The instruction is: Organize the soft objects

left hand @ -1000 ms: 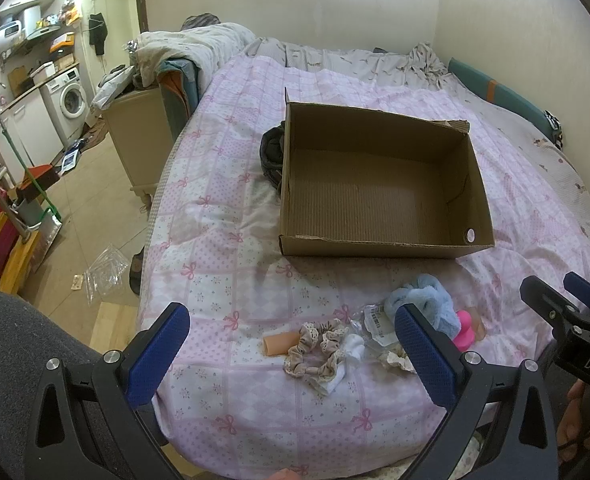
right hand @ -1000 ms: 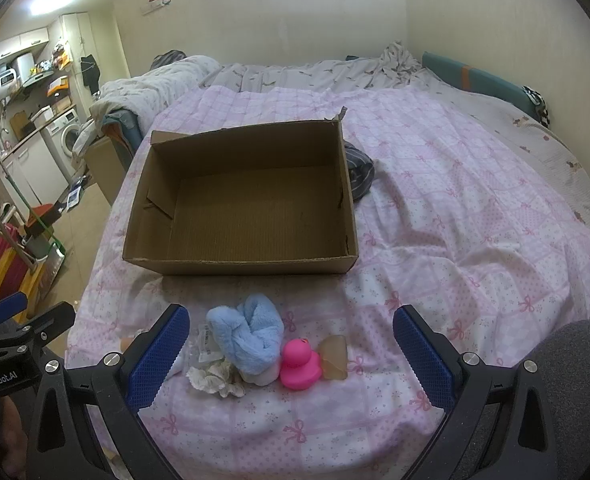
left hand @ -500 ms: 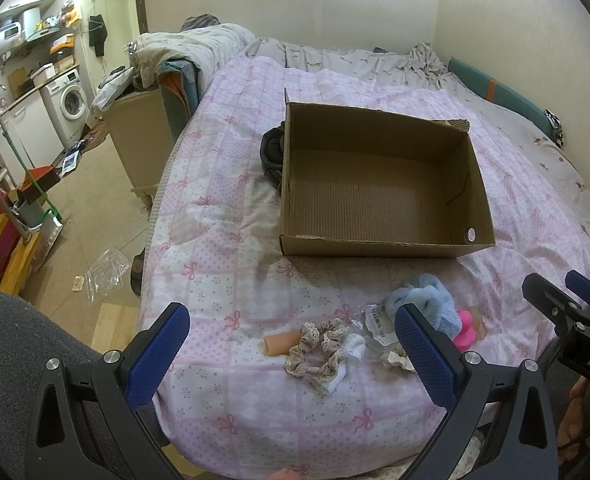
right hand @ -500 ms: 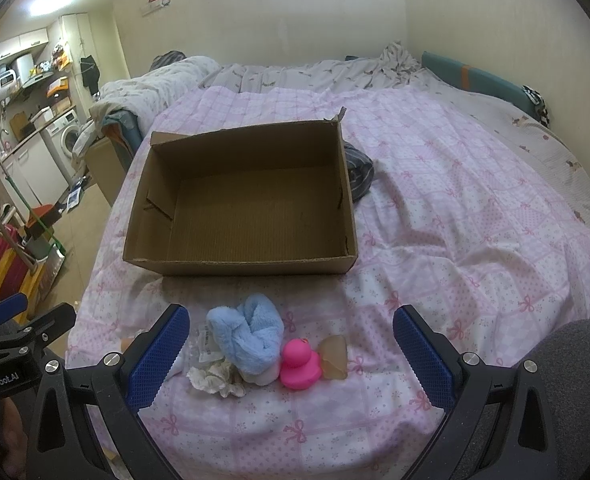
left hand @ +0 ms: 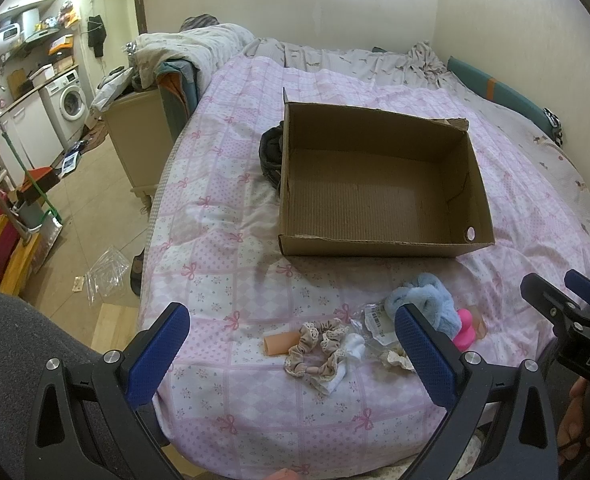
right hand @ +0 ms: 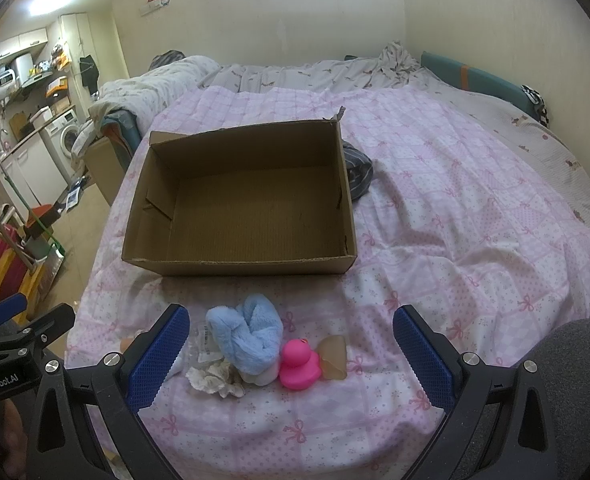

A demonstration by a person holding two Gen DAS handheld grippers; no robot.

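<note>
Both grippers, left (left hand: pixel 291 344) and right (right hand: pixel 291 344), hover level over the bed's (right hand: pixel 455 208) near edge, fingers wide, gripping nothing.

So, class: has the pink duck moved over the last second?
No. The pink duck sits beside the blue fluffy scrunchie, in front of the cardboard box, as before.

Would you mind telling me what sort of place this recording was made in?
Most likely a small studio flat: a bed under a pink patchwork quilt fills the view, and just beside it stand a white front-loading washing machine and cluttered kitchen shelves.
</note>
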